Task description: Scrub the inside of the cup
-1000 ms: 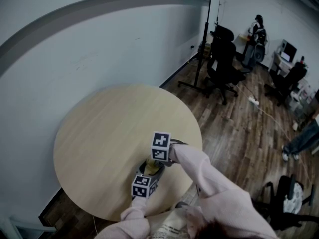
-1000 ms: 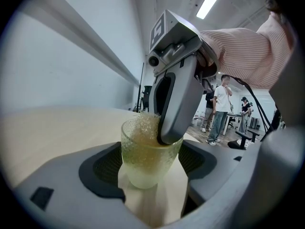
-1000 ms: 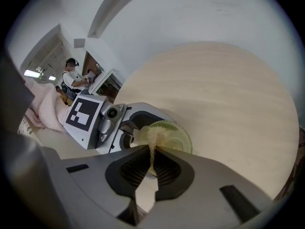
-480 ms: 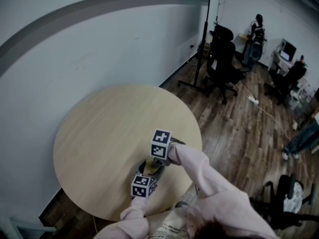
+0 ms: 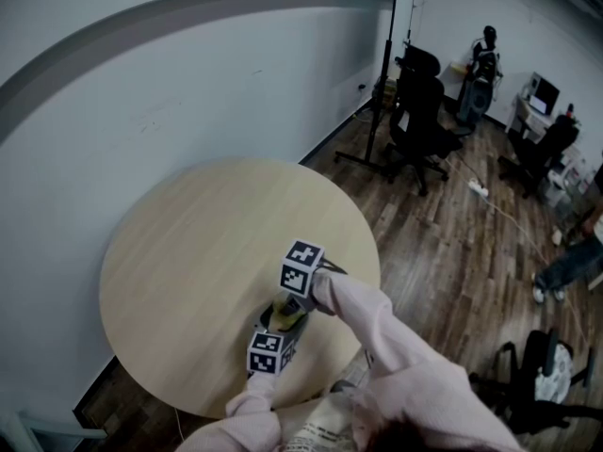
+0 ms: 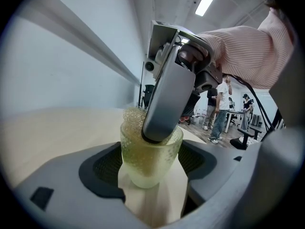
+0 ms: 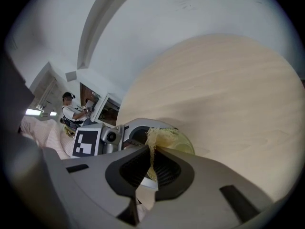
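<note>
Right claw [image 7: 151, 161], clenched on the sponge [image 7: 161, 136], has rolled in the cup [image 6: 150, 159] at lower centre; I judge I'm mid-scrub. Left claw [image 6: 151, 171] grips the cup.

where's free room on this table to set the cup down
Bare tabletop from the wall side round to the far edge. Crowded at the near edge, where the left gripper holds the cup and the right gripper presses a sponge in.

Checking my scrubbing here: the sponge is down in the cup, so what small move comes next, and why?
Probably roll the right tool a little so the sponge wipes round the wall: it is pinched in that tool, inside the cup, which the left tool grips.
</note>
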Motion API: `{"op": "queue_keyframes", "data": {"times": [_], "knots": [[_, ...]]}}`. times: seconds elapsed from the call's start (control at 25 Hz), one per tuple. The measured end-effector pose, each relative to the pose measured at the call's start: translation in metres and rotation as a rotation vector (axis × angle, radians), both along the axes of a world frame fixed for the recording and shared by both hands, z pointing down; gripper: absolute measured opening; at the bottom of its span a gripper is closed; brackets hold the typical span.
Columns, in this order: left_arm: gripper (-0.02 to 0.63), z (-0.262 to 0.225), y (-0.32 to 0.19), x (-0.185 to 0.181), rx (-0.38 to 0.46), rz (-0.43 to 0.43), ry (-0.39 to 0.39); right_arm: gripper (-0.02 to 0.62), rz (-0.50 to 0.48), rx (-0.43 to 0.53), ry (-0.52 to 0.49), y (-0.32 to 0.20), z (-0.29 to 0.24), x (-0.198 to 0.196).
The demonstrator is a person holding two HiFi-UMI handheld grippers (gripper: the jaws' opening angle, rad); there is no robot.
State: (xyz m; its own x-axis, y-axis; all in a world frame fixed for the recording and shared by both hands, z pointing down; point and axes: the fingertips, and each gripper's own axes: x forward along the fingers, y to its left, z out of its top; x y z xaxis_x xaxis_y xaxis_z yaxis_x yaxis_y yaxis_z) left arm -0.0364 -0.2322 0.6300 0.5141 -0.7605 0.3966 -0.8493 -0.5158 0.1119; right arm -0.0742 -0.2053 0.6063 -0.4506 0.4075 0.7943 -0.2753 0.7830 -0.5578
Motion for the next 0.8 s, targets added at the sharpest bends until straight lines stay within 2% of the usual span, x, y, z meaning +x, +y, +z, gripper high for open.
{"op": "queue_keyframes", "data": {"times": [0.28, 0.8], "knots": [[0.365, 0.004, 0.000, -0.001, 0.003, -0.004, -0.022, 0.026, 0.138, -0.070, -0.039, -0.008, -0.004, -0.004], [0.360, 0.005, 0.002, 0.001, -0.002, 0.008, -0.031, 0.026, 0.278, -0.129, -0.072, -0.018, -0.008, -0.006]]}}
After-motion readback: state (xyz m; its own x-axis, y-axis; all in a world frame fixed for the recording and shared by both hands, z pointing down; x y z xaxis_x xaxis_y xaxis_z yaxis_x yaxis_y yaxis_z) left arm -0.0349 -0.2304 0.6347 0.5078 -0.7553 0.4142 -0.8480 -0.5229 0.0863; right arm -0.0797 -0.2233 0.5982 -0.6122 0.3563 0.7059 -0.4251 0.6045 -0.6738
